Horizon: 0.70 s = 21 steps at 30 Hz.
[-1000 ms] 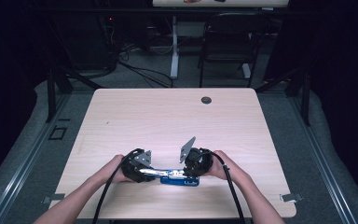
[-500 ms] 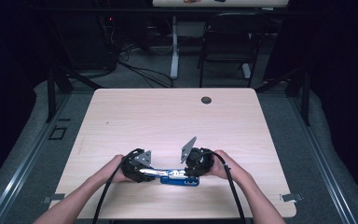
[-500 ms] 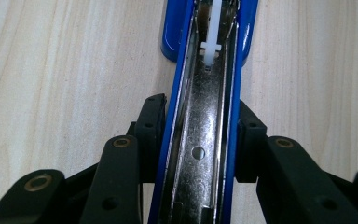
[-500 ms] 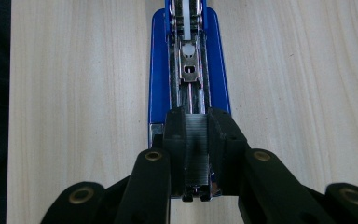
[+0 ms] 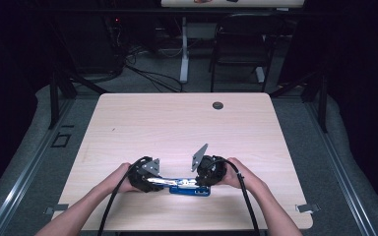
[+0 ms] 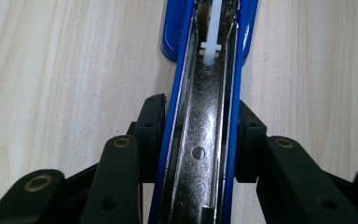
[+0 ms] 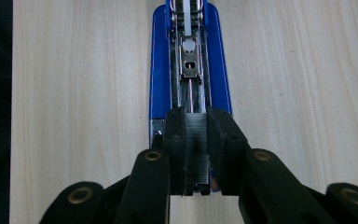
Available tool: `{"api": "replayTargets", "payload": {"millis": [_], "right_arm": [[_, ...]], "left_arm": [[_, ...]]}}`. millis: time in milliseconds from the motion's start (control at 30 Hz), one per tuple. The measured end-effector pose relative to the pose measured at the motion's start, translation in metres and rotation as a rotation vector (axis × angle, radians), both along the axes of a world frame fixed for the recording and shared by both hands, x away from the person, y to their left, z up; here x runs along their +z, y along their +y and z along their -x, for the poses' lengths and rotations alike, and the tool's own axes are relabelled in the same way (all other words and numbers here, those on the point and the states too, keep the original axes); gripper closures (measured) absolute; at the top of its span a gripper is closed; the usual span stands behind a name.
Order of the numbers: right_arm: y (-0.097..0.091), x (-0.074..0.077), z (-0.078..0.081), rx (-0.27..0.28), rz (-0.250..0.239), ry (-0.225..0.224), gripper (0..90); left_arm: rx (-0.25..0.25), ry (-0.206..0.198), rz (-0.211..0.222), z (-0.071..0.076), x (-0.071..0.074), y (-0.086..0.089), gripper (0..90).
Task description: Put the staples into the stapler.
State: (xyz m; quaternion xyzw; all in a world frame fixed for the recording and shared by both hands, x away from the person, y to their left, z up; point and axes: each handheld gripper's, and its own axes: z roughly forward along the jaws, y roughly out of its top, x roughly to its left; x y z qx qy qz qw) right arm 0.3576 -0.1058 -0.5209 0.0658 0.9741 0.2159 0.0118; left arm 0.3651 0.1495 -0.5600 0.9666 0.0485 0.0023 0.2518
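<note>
Right gripper view: the right gripper (image 7: pixel 196 154) clamps a strip of staples (image 7: pixel 197 149) over the open blue stapler (image 7: pixel 161 70), near the table's (image 5: pixel 177 123) front edge. The left gripper (image 6: pixel 199 140) clamps what seems its opened arm. Risk: a tilted strip jams or breaks.

Table (image 5: pixel 177 128) bare from middle to far edge; only a small dark disc (image 5: pixel 218 105) near far edge. Near edge taken up: blue stapler (image 5: pixel 189 187) lies between left hand-held gripper (image 5: pixel 150 179) and right hand-held gripper (image 5: pixel 204 178), both touching it.
</note>
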Motion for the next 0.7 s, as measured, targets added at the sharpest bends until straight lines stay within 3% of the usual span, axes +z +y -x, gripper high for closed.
{"api": "replayTargets", "payload": {"millis": [700], "right_arm": [[-0.006, 0.0005, -0.001, -0.004, -0.009, 0.022, 77.7]], "left_arm": [[-0.001, 0.0, -0.001, -0.0002, 0.0001, -0.0002, 62.9]]}}
